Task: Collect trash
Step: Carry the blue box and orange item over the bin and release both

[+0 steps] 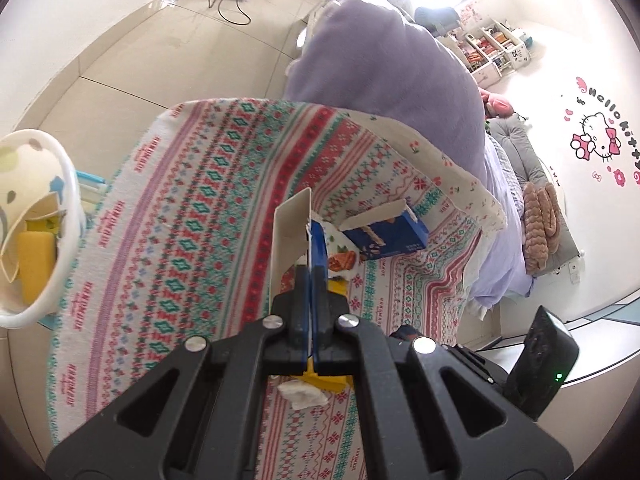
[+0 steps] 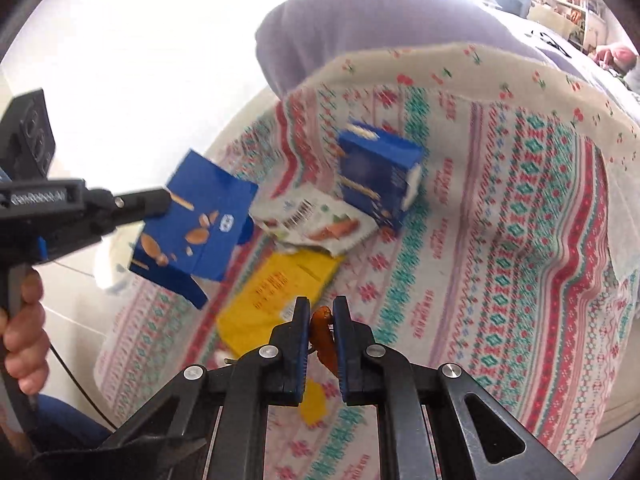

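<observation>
My left gripper [image 1: 311,272] is shut on a flattened blue snack box [image 2: 196,224], seen edge-on in the left wrist view [image 1: 318,240], and holds it above the patterned blanket [image 1: 192,208]. My right gripper [image 2: 321,312] is shut on a small orange-brown scrap [image 2: 323,340]. On the blanket lie a second blue box [image 2: 376,176], also in the left wrist view [image 1: 386,236], a white carrot-print wrapper [image 2: 316,224] and a yellow packet [image 2: 276,296]. A white crumpled tissue [image 1: 302,394] lies under the left gripper.
A white spotted bin [image 1: 36,216] with yellow trash inside stands at the left beside the blanket. A purple pillow [image 1: 384,64] lies behind. Tiled floor [image 1: 160,48] with cables is at the far left. A bookshelf [image 1: 492,48] stands by the wall.
</observation>
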`<control>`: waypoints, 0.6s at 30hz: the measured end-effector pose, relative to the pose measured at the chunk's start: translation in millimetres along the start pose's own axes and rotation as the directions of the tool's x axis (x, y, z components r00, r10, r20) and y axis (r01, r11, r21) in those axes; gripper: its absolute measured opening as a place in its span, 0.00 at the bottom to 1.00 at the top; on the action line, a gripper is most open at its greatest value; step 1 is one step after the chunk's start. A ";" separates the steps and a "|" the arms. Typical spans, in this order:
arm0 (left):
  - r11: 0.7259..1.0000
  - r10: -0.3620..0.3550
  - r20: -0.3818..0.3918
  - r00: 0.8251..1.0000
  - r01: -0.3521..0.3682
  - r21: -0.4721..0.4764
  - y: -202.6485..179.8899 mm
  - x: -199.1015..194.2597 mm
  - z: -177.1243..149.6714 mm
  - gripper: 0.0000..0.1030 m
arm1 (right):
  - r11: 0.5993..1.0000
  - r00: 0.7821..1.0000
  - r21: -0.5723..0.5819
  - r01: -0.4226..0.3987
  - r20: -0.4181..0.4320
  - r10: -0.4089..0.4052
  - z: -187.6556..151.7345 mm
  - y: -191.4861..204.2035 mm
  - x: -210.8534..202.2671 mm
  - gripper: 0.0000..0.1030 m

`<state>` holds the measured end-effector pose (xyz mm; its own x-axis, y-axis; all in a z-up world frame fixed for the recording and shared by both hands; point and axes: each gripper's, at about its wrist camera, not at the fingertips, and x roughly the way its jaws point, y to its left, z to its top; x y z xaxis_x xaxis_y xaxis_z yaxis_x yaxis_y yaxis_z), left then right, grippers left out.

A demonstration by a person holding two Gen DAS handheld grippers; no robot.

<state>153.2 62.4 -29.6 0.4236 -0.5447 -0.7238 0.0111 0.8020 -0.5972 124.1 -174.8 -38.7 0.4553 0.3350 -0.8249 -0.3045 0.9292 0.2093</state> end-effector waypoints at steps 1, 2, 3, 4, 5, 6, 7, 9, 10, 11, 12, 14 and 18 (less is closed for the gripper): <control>1.000 0.005 0.005 1.000 -0.005 -0.002 2.1 -2.5 1.1 0.01 | 1.000 1.000 0.000 -0.011 0.017 0.011 2.3 3.8 -2.0 0.12; 1.000 0.011 0.010 1.000 -0.011 -0.004 4.5 -4.9 2.1 0.01 | 1.000 0.999 -0.002 -0.020 0.030 0.020 -0.9 2.8 -2.5 0.12; 1.000 0.017 0.013 1.000 -0.017 -0.008 7.7 -7.5 3.0 0.01 | 1.000 0.999 -0.004 -0.027 0.035 0.028 -1.0 6.5 -6.3 0.12; 1.000 0.023 0.013 1.000 -0.023 -0.011 10.7 -9.6 3.8 0.01 | 0.999 0.998 -0.003 -0.044 0.042 0.044 0.2 10.2 -6.4 0.12; 1.000 0.026 0.013 1.000 -0.026 -0.014 13.4 -11.4 4.6 0.01 | 0.998 0.997 -0.001 -0.058 0.046 0.058 0.7 12.1 -6.0 0.12; 0.999 0.029 0.016 0.999 -0.029 -0.018 17.4 -14.8 5.5 0.01 | 0.997 0.996 0.003 -0.078 0.047 0.078 1.8 14.9 0.0 0.12; 0.999 0.033 0.019 0.999 -0.032 -0.020 19.6 -17.4 6.0 0.01 | 0.996 0.995 0.006 -0.092 0.046 0.091 2.4 17.7 2.1 0.12; 0.999 0.048 0.030 0.998 -0.047 -0.022 26.3 -24.2 7.6 0.01 | 0.993 0.992 0.014 -0.118 0.044 0.118 3.5 24.1 7.3 0.12; 0.998 0.057 0.035 0.998 -0.057 -0.023 30.1 -26.9 8.4 0.01 | 0.991 0.990 0.018 -0.136 0.045 0.135 4.4 28.2 9.3 0.12; 0.997 0.069 0.040 0.997 -0.068 -0.028 35.1 -30.8 9.4 0.01 | 0.989 0.988 0.019 -0.149 0.046 0.148 4.7 31.0 11.3 0.12; 0.997 0.076 0.044 0.996 -0.075 -0.033 39.9 -33.8 10.3 0.01 | 0.986 0.986 0.021 -0.163 0.048 0.162 5.4 34.7 13.3 0.12; 0.995 0.095 0.048 0.994 -0.093 -0.047 49.4 -39.8 12.3 0.01 | 0.984 0.983 0.019 -0.180 0.050 0.178 7.1 43.3 18.3 0.12; 0.988 0.143 0.074 0.987 -0.137 -0.073 70.1 -56.2 15.3 0.01 | 0.978 0.977 0.019 -0.208 0.042 0.207 10.8 61.6 28.7 0.12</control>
<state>144.0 153.0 -25.5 0.4868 -0.4049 -0.7740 -0.1136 0.8492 -0.5157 127.5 -106.3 -43.9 0.4169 0.5266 -0.7409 -0.3763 0.8420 0.3866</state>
